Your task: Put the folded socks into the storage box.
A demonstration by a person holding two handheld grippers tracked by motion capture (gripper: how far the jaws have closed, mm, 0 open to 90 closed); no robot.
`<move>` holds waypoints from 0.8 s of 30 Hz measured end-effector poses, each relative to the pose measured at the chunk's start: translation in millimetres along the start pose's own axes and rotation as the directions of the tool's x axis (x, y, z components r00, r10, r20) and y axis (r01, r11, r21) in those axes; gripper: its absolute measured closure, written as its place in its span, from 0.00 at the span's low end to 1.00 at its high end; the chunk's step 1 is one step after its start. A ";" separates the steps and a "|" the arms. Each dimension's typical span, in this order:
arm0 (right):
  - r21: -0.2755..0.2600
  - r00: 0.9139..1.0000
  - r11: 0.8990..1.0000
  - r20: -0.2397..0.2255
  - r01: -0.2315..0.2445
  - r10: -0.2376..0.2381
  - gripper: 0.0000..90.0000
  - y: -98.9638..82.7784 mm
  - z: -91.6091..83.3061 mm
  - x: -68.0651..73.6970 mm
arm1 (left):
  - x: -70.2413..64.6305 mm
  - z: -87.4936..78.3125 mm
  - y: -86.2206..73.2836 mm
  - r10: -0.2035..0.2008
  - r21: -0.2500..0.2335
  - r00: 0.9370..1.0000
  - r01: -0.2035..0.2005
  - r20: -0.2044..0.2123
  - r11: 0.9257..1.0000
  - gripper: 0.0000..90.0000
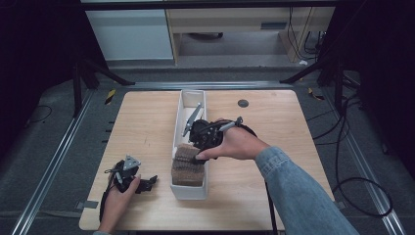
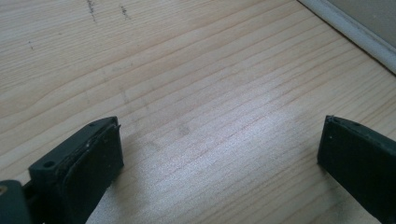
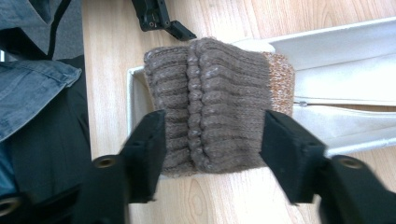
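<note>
Knit roll (image 3: 210, 112) in white bin (image 3: 336, 46), betw right tongs (image 3: 212, 149).

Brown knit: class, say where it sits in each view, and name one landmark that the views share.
High view: the knit is just below centre, at the near end of the white box.
Right gripper view: the knit is at centre, between the two black jaws.
Left gripper view: bare wood lies between the open jaws.
Shared landmark: the wooden table.
</note>
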State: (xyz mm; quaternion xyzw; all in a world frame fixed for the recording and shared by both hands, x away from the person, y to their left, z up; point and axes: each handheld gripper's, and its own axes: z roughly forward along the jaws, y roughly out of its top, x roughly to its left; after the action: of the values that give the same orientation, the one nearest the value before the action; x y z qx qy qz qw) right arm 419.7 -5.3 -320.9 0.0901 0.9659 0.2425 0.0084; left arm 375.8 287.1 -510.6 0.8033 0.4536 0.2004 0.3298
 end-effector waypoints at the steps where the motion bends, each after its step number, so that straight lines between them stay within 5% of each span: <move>1: 0.001 1.000 1.000 0.002 0.000 0.000 0.51 0.0 -0.7 -1.0 | 0.0 0.0 0.0 0.001 0.000 1.000 -0.001 0.000 1.000 0.00; 15: -0.015 1.000 1.000 -0.014 0.003 -0.003 0.99 7.9 -11.8 -14.6 | -0.5 0.4 -0.1 -0.007 -0.006 1.000 0.007 -0.001 1.000 0.00; 24: -0.018 1.000 1.000 -0.015 0.006 -0.006 1.00 13.4 -5.7 -21.2 | -0.2 0.2 0.0 -0.002 -0.003 1.000 0.002 -0.001 1.000 0.00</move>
State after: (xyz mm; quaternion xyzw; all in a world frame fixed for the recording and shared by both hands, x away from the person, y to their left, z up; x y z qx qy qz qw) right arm 442.5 -0.2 -310.2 0.0855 0.9640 0.2519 0.0026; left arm 375.8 286.9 -510.8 0.8023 0.4544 0.2010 0.3309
